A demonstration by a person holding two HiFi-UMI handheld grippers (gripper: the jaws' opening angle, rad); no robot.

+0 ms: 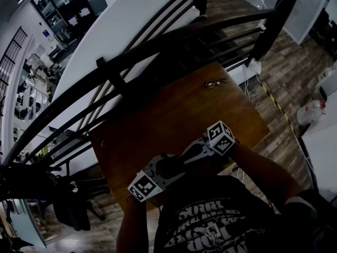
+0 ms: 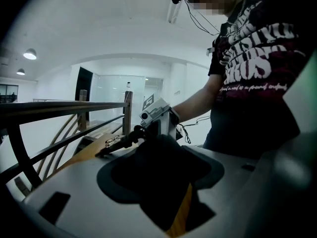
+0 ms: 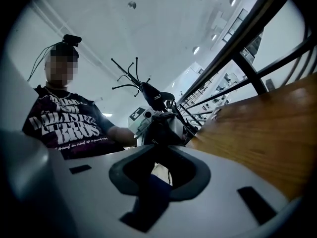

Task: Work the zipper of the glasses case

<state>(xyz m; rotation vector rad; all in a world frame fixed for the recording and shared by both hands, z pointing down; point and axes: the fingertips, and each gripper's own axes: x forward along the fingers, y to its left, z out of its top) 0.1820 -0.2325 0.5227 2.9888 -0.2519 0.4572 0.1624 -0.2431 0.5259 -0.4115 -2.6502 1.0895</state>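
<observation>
The glasses case (image 2: pixel 158 168) is a dark, soft-looking rounded shape (its zipper is too dim to make out), clamped in the left gripper (image 1: pixel 165 168) at the wooden table's (image 1: pixel 174 115) near edge.

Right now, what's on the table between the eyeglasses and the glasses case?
Nothing. The head view shows only bare wooden tabletop between the eyeglasses and the glasses case.

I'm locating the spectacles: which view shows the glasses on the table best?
The head view: the glasses lie whole near the far edge of the table. The left gripper view shows them small and dark; the right gripper view, nothing clear.
</observation>
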